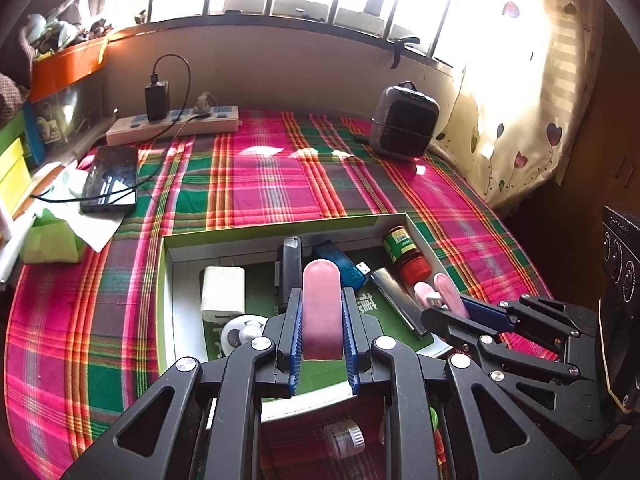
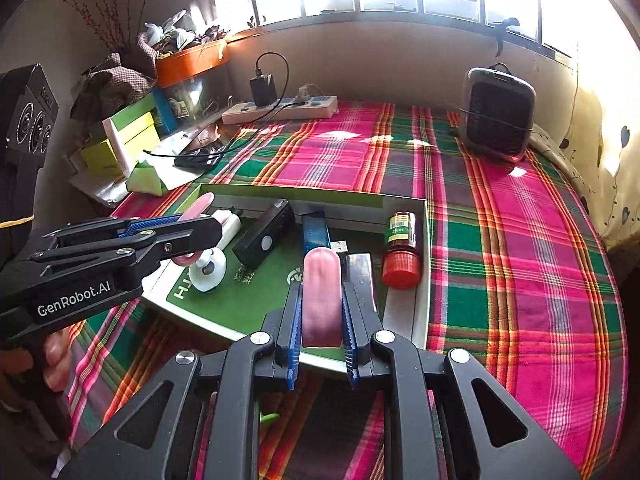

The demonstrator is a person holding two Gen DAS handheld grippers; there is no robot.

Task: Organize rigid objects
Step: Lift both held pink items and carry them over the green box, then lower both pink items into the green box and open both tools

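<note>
- Left gripper: fingers pressed onto a pink piece, rounded tip pointing forward, held above the box.
- Right gripper: same picture, pinching a second pink piece over the box's near right part.
- Left view shows the right gripper from the side at right, with its pink piece sticking out past the tips, close above the box's right wall. Beside that piece there is another pink shape; cannot tell if they are joined.
- Right view shows the left gripper from the side at left, over the box's left end, with its pink piece poking out beyond the fingers. Part of a hand shows below it.
- Box is open, white walls, green floor, on a plaid cloth.
- Inside, left to right: white charger, white round thing, black device, blue stick with USB plug, silver lighter, red-capped bottle lying against the right wall.
- Under the left gripper, near edge: small clear jar on the cloth, outside the box.
- Further back: phone with cable, power strip with a black adapter, grey heater back right, curtain, barred window.
- Left edge: stacked boxes, tissue, orange tray of clutter.
</note>
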